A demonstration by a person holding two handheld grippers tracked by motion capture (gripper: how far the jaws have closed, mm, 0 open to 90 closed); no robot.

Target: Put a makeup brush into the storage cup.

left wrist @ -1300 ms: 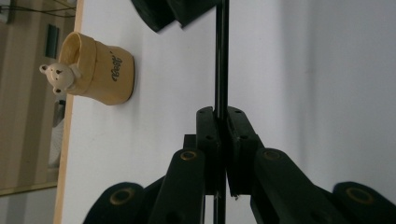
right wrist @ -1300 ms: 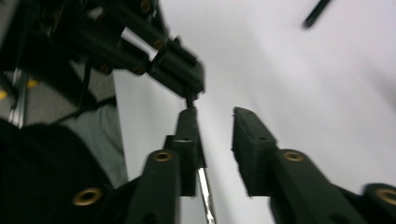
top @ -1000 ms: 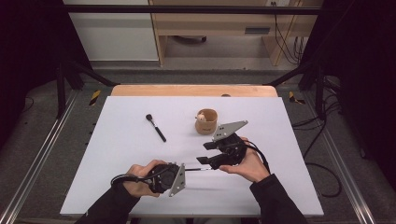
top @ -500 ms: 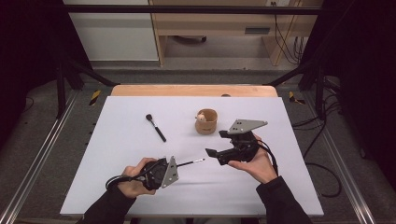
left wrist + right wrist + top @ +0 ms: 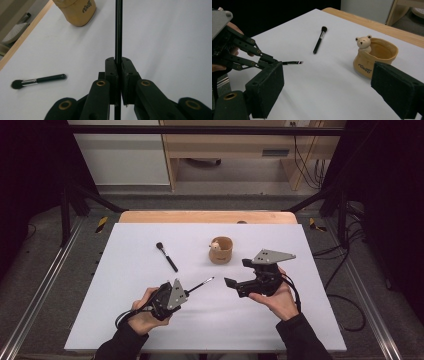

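Thin black brush (image 5: 201, 284): a slender dark stick with a pale tip, held clamped between the closed jaws of the left gripper (image 5: 186, 293), as was seen plainly in the left gripper view, where the stick (image 5: 118, 30) ran straight up out of the pressed pads. It was carried just above the white table (image 5: 125, 320), in front of and to the left of the bear pot (image 5: 220, 249), its tip directed toward the right gripper (image 5: 230, 283).

Left gripper: held in the person's left hand (image 5: 142, 312), well in front of the bear pot and to its left.

Right gripper: held in the right hand (image 5: 280, 297), just in front of the bear pot and to its right. Its jaws were recorded as having just been opening and stood wide apart with nothing between them; in the right gripper view the bear pot (image 5: 374, 56) was framed between the two pads.

Bear pot: a tan pouch-shaped pot with a small bear figure at its rim, standing upright.

Powder brush (image 5: 166, 256): a black-handled brush with a dark bushy head, laid flat on the table to the left of the bear pot, apart from it.
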